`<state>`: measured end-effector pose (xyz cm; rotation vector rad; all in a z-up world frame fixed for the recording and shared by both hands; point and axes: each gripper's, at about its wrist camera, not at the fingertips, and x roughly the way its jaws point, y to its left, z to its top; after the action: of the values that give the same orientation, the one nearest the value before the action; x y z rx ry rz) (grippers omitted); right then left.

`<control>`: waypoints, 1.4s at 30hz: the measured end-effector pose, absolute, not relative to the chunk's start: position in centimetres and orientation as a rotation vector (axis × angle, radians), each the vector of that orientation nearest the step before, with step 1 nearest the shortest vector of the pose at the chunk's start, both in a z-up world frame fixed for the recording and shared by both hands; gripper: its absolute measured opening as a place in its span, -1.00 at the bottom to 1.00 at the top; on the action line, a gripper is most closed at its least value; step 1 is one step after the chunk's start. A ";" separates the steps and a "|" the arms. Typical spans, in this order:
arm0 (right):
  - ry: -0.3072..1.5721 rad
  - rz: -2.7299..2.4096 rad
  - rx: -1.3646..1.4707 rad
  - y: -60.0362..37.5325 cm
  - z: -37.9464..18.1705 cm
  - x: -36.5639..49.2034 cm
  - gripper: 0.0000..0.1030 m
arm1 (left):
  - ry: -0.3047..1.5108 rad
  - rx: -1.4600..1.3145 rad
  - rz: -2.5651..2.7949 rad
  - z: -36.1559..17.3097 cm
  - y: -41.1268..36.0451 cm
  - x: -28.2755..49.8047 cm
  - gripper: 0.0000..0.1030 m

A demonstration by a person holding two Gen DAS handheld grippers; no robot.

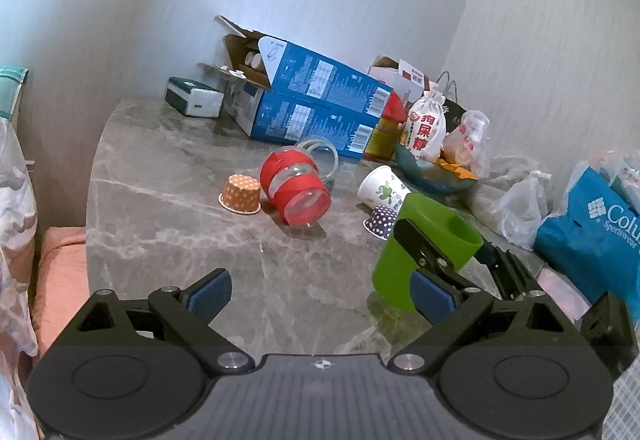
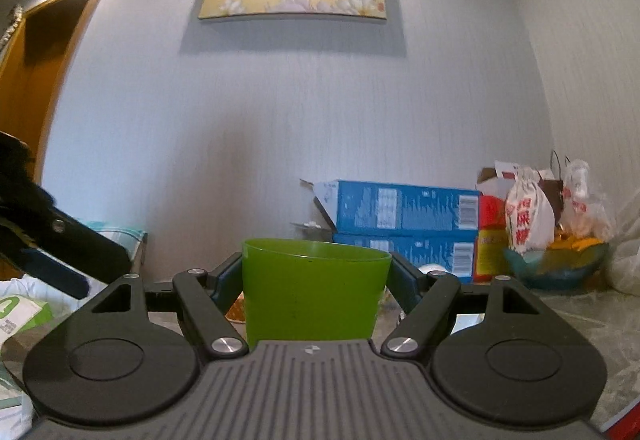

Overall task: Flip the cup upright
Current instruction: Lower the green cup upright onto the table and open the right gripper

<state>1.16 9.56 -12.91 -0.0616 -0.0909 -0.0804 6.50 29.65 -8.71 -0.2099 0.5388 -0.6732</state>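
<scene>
Now the right tongs (image 2: 316, 280) squeeze the green cup (image 2: 314, 292) between their fingers, mouth up, so lower it slowly flat onto the table (image 1: 240, 260), while the left tongs (image 1: 320, 290) wait wide apart beside it.

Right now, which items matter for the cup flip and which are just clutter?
In play:
green cup, gripped by right gripper
left gripper, jaws open, empty

Clutter:
red-banded jar
orange dotted cup
white paper cup
blue boxes
</scene>
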 end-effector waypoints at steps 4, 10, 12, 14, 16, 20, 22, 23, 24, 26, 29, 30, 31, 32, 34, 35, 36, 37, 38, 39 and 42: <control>-0.063 -0.098 -0.046 9.4 -13.3 1.7 0.46 | 0.539 -0.210 -0.658 -8.9 29.8 6.4 0.89; -0.038 -0.107 -0.035 9.6 -13.6 2.1 0.47 | 0.543 -0.197 -0.634 -9.1 30.0 6.5 0.89; -0.034 -0.102 -0.039 9.8 -13.7 2.1 0.47 | 0.550 -0.192 -0.627 -9.3 30.0 6.5 0.89; -0.028 -0.095 -0.046 9.9 -13.8 2.3 0.47 | 0.557 -0.192 -0.628 -9.3 30.0 6.4 0.89; -0.028 -0.094 -0.042 10.0 -13.9 2.2 0.47 | 0.557 -0.193 -0.626 -9.4 30.0 6.3 0.89; -0.026 -0.095 -0.032 10.0 -13.8 2.3 0.49 | 0.565 -0.191 -0.625 -9.5 29.9 6.2 0.89; -0.027 -0.099 -0.026 9.9 -13.7 2.3 0.49 | 0.571 -0.193 -0.629 -9.6 29.9 6.2 0.89; -0.026 -0.099 -0.026 9.9 -13.7 2.3 0.49 | 0.572 -0.193 -0.629 -9.7 29.9 6.2 0.89; -0.026 -0.100 -0.025 9.9 -13.7 2.2 0.49 | 0.573 -0.193 -0.628 -9.7 29.9 6.2 0.89; -0.021 -0.102 -0.015 9.9 -13.7 2.2 0.60 | 0.574 -0.193 -0.628 -9.7 29.8 6.2 0.89; 0.002 -0.089 0.004 9.8 -13.8 2.4 0.70 | 0.573 -0.194 -0.624 -9.7 30.0 6.1 0.89; 0.008 -0.087 0.011 9.8 -13.8 2.5 0.70 | 0.574 -0.196 -0.623 -9.8 30.0 6.2 0.89; 0.010 -0.086 0.010 9.9 -13.8 2.5 0.72 | 0.577 -0.197 -0.621 -9.8 30.1 6.2 0.89; 0.014 -0.086 0.006 9.9 -13.8 2.5 0.76 | 0.579 -0.196 -0.617 -9.8 30.1 6.2 0.89; 0.037 -0.086 0.005 9.9 -13.8 2.8 0.79 | 0.583 -0.196 -0.617 -9.9 30.1 6.3 0.89; 0.045 -0.083 0.011 9.8 -13.9 2.9 0.80 | 0.585 -0.199 -0.618 -9.9 30.2 6.3 0.89; 0.050 -0.080 0.022 9.7 -14.0 2.9 0.81 | 0.584 -0.201 -0.616 -9.9 30.2 6.3 0.89; 0.055 -0.078 0.026 9.7 -14.1 2.9 0.81 | 0.581 -0.199 -0.613 -9.8 30.3 6.3 0.89; 0.063 -0.078 0.030 9.7 -14.2 3.0 0.84 | 0.577 -0.195 -0.608 -9.8 30.2 6.2 0.89; 0.070 -0.076 0.034 9.6 -14.2 3.0 0.90 | 0.574 -0.192 -0.607 -9.7 30.3 6.2 0.89; 0.071 -0.064 0.053 9.4 -14.3 2.2 0.98 | 0.553 -0.179 -0.606 -9.3 30.4 6.0 0.89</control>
<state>2.19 9.39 -14.28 0.0534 0.0713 -0.0636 5.98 30.44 -9.34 -0.1787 0.5529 -0.6062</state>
